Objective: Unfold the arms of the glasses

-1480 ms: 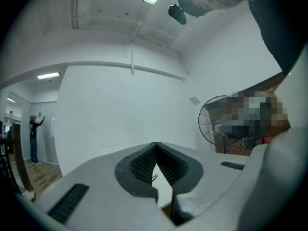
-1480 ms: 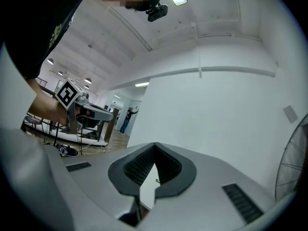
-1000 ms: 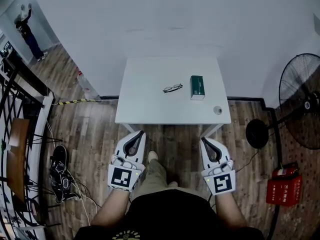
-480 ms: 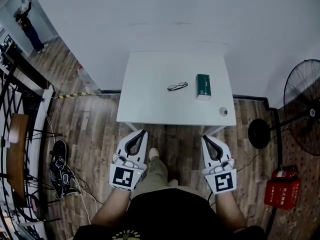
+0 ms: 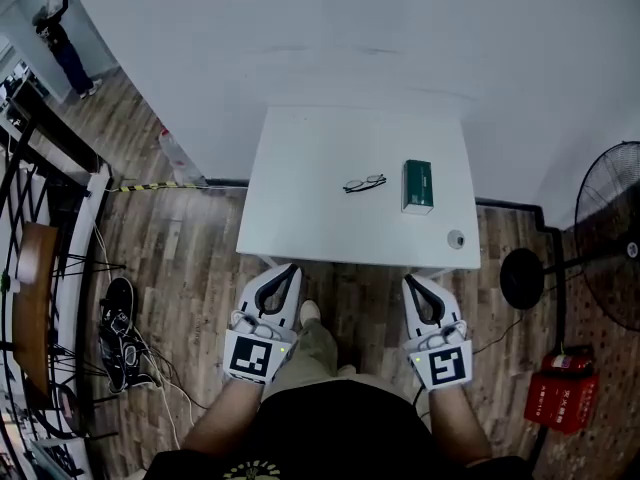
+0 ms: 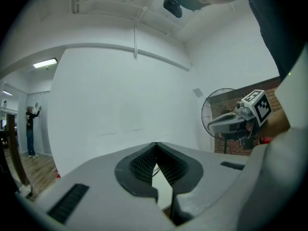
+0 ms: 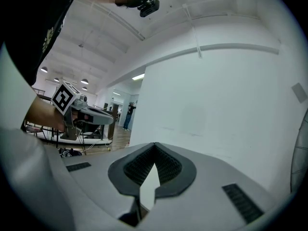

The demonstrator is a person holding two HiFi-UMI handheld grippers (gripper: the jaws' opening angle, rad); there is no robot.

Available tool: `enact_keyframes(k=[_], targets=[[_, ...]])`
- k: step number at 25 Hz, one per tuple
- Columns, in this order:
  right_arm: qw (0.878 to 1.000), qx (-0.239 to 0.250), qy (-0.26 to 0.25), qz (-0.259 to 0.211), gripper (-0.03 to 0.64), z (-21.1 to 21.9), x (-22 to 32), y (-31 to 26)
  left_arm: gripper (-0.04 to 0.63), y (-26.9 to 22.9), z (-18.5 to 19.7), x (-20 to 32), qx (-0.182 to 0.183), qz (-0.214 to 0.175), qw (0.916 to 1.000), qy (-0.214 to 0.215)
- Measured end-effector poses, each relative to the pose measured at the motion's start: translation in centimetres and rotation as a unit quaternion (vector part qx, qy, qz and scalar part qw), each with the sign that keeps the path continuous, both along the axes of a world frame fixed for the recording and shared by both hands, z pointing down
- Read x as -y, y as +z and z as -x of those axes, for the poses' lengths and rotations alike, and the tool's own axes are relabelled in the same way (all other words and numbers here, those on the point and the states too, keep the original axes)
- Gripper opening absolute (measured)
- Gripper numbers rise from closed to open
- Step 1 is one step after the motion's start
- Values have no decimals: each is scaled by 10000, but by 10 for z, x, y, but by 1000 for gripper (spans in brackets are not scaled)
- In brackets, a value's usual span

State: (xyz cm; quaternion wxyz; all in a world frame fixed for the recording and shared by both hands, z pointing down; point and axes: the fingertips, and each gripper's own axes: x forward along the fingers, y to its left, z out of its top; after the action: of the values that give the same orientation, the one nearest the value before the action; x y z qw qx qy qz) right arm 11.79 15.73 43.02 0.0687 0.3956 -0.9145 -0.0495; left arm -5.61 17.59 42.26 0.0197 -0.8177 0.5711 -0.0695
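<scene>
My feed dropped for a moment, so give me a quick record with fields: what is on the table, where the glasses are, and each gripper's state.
surface: white table, set against the wall
glasses: glasses near the table's middle; arms folded or not, too small to tell
beside them: green box to their right, apart from them
front right corner: small round object
left gripper: left gripper shut, empty, just short of the table's near edge
right gripper: right gripper shut, empty, just short of the near edge
task: glasses untouched
</scene>
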Motion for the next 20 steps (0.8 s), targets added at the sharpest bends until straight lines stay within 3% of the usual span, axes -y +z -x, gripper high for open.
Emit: enact_keyframes(k=[20], targets=[[9992, -29, 279, 282, 2, 31, 104, -1, 6, 0, 29, 115, 12, 268, 9989, 377]])
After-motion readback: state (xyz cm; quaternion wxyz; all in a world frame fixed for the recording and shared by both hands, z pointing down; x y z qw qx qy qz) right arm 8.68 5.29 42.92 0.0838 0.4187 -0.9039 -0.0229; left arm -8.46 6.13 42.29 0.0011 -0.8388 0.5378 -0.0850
